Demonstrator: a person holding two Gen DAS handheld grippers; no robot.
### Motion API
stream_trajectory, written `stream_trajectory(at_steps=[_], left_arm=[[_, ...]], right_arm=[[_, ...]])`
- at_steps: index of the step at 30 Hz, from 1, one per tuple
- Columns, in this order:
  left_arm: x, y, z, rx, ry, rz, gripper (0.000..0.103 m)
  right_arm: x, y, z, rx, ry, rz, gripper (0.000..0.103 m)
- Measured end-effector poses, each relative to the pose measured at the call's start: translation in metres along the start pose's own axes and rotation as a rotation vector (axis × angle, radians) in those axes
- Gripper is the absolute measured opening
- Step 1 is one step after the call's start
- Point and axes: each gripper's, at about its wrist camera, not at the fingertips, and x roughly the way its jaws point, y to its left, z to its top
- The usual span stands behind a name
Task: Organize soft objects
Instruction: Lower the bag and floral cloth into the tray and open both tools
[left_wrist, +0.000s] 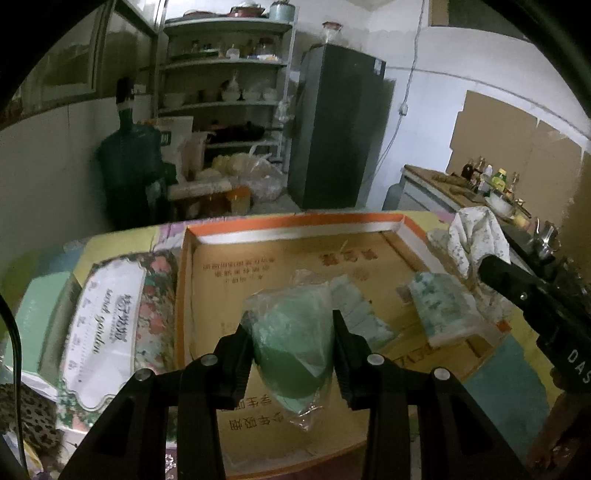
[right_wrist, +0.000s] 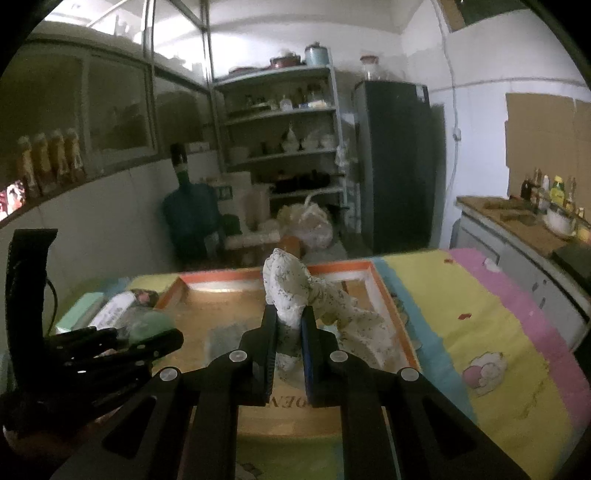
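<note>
My left gripper (left_wrist: 292, 332) is shut on a green soft object wrapped in clear plastic (left_wrist: 291, 343), held above the shallow cardboard tray (left_wrist: 207, 236) with an orange rim. My right gripper (right_wrist: 290, 321) is shut on a white flower-print cloth (right_wrist: 291, 284) that bunches above the fingers and trails to the right over the tray (right_wrist: 391, 302). In the left wrist view the right gripper (left_wrist: 484, 267) shows at the right with the cloth (left_wrist: 476, 232). A folded patterned pack (left_wrist: 443, 306) and a pale folded piece (left_wrist: 354, 306) lie in the tray.
A floral printed packet (left_wrist: 107, 325) and a green box (left_wrist: 40, 306) lie left of the tray. A striped cartoon-print cover (right_wrist: 491, 325) spreads to the right. Behind stand a water jug (right_wrist: 190, 218), shelves (right_wrist: 284, 147), a dark fridge (right_wrist: 399, 166) and a counter with bottles (right_wrist: 524, 218).
</note>
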Motion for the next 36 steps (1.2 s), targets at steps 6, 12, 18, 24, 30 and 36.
stream_trajectory(at_steps=[6, 12, 18, 24, 30, 36], left_arm=[[0.014, 0.005, -0.002, -0.016, 0.033, 0.003, 0.039], [0.019, 0.003, -0.005, -0.009, 0.037, 0.007, 0.039], [0.022, 0.001, -0.006, -0.002, 0.050, -0.006, 0.039], [0.023, -0.001, -0.007, -0.002, 0.045, -0.017, 0.041], [0.020, -0.003, -0.006, 0.010, 0.033, -0.019, 0.052], [0.008, -0.007, -0.003, 0.029, -0.012, -0.006, 0.072]], right_arm=[[0.021, 0.001, -0.006, -0.003, 0.060, 0.024, 0.013], [0.034, 0.005, -0.012, -0.011, 0.108, 0.048, 0.014], [0.044, 0.009, -0.019, -0.018, 0.156, 0.070, 0.015], [0.047, 0.010, -0.020, -0.007, 0.170, 0.089, 0.024], [0.041, 0.010, -0.020, 0.002, 0.149, 0.093, 0.045], [0.025, 0.009, -0.015, 0.012, 0.100, 0.089, 0.047]])
